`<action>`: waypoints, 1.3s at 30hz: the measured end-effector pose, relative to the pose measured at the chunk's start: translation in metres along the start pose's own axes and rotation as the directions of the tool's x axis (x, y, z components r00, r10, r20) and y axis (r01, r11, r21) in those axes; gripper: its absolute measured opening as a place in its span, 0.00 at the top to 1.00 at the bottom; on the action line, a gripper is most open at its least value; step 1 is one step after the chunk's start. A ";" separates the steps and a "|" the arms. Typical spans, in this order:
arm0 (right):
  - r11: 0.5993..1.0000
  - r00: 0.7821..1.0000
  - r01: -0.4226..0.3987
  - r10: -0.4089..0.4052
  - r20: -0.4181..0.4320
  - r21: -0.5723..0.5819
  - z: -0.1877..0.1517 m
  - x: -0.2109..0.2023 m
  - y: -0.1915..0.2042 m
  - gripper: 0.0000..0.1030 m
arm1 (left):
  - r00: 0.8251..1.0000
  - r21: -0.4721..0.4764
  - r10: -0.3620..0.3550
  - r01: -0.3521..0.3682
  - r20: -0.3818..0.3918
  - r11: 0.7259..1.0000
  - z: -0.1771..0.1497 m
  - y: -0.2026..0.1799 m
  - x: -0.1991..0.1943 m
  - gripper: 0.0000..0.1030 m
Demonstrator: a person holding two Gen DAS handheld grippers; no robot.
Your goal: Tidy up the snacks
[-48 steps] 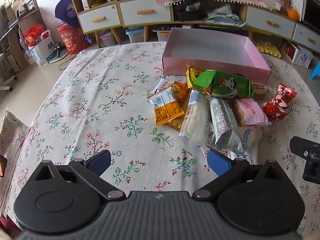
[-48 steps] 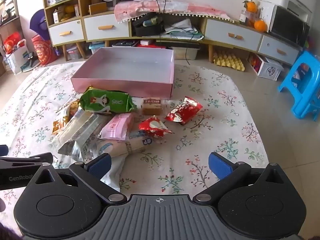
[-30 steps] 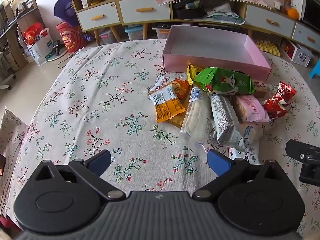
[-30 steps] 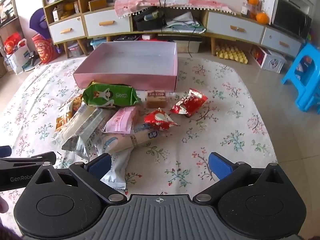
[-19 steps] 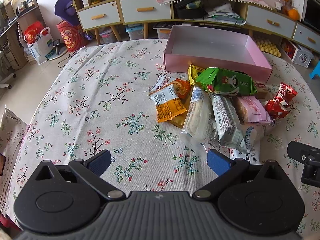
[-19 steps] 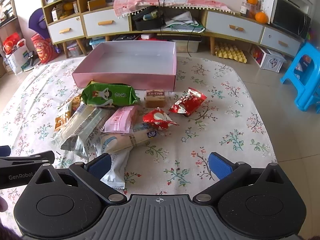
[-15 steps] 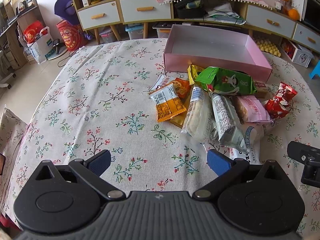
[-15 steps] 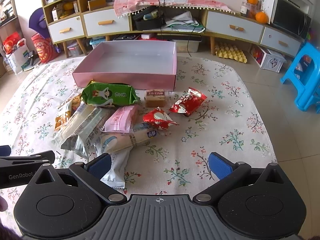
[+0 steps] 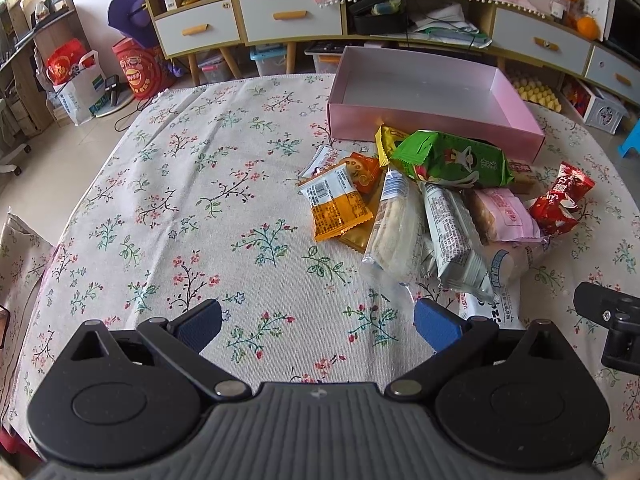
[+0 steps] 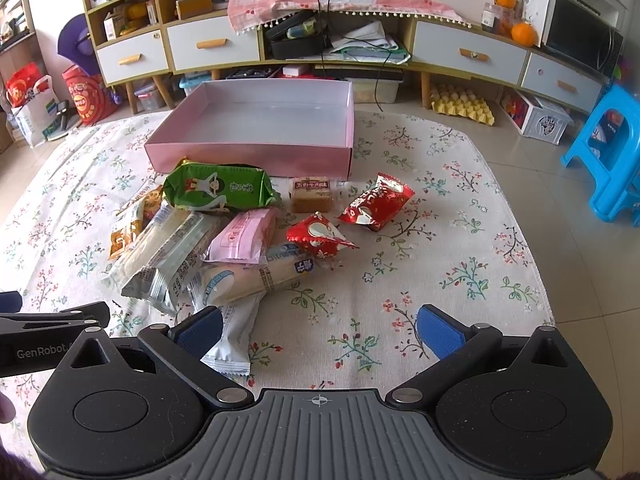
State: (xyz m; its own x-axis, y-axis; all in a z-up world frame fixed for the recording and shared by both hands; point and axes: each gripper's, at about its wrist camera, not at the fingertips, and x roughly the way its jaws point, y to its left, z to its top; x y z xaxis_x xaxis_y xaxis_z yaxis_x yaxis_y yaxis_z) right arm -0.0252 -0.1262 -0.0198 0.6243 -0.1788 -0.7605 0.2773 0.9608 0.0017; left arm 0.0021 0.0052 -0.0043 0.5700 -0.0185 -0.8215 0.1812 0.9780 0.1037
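Note:
A pile of snack packets lies on the floral tablecloth in front of an empty pink box point(image 9: 432, 130) point(image 10: 256, 158). The pile holds a green packet point(image 9: 452, 158) point(image 10: 218, 190), an orange packet point(image 9: 336, 206), long clear packets point(image 9: 396, 228) point(image 10: 168, 252), a pink packet point(image 10: 242, 236), two red packets point(image 10: 376, 202) point(image 10: 318, 236) and a small brown cake point(image 10: 312, 194). My left gripper point(image 9: 318, 322) is open and empty, near the table's front, left of the pile. My right gripper point(image 10: 318, 330) is open and empty, just in front of the pile, its left finger over a white packet point(image 10: 236, 336).
The floral tablecloth point(image 9: 180, 200) covers the table. A low cabinet with drawers point(image 10: 468, 52) stands behind the table. A blue stool point(image 10: 608, 152) is on the floor at the right. Red bags point(image 9: 136, 68) sit on the floor at the back left.
Both grippers have drifted only slightly; the view has shifted a little relative to the pile. Both stay open and empty. No snack has moved.

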 end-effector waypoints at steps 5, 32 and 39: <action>1.000 1.000 0.000 0.000 0.001 -0.001 -0.001 0.000 0.000 0.00 | 1.000 0.000 -0.001 0.001 0.000 1.000 0.000 0.000 0.000 0.00; 1.000 1.000 -0.006 0.006 -0.023 -0.001 -0.002 0.004 0.001 0.00 | 1.000 -0.004 -0.004 0.004 -0.010 1.000 -0.002 0.000 0.002 0.00; 1.000 1.000 -0.006 0.006 -0.029 -0.003 -0.002 0.004 0.001 0.00 | 1.000 -0.009 -0.008 0.008 -0.013 1.000 -0.002 0.003 0.002 0.00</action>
State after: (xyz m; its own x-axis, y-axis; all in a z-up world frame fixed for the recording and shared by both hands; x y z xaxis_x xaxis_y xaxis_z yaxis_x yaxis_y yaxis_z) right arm -0.0235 -0.1256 -0.0244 0.6047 -0.1667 -0.7788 0.2713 0.9625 0.0046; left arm 0.0020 0.0086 -0.0069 0.5582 -0.0240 -0.8293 0.1785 0.9797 0.0918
